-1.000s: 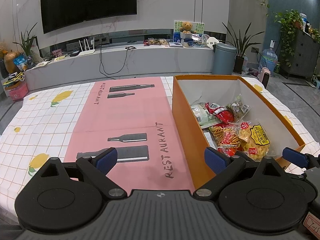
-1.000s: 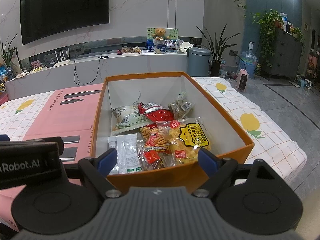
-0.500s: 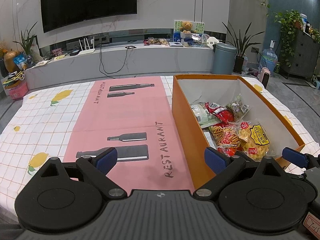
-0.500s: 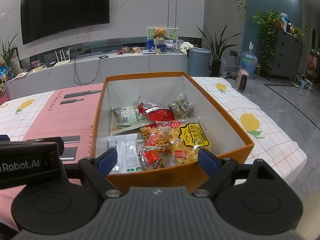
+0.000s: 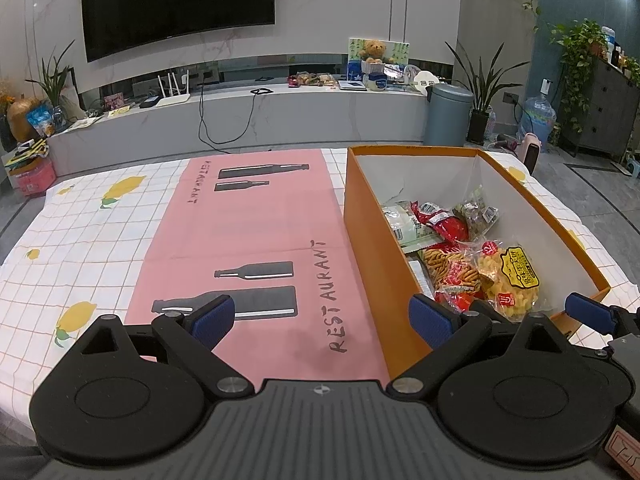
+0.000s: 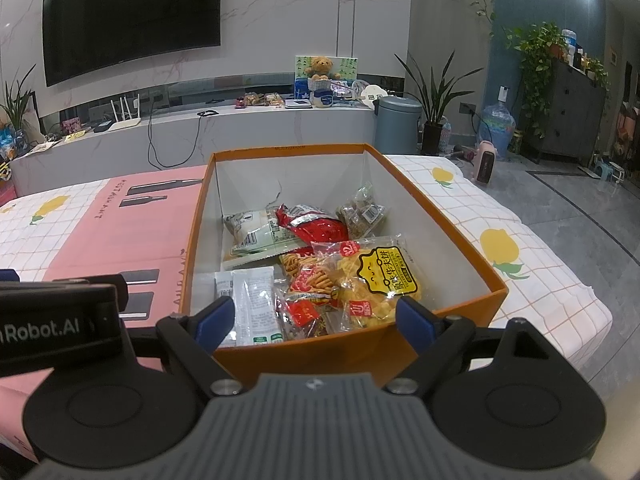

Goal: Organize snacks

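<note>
Nothing moved; snacks [image 6: 320,264] beyond right claw [image 6: 316,320]

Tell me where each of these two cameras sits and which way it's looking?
Left wrist: sits on the left claw, looking forward and down over the pink mat; its own open blue-padded fingers show, plus the right claw's fingertip.
Right wrist: sits on the right claw, looking down into the orange box of snacks; its open fingers show, with the left claw's body at left.
Shared: the box, yellow snack bag, the TV.
</note>
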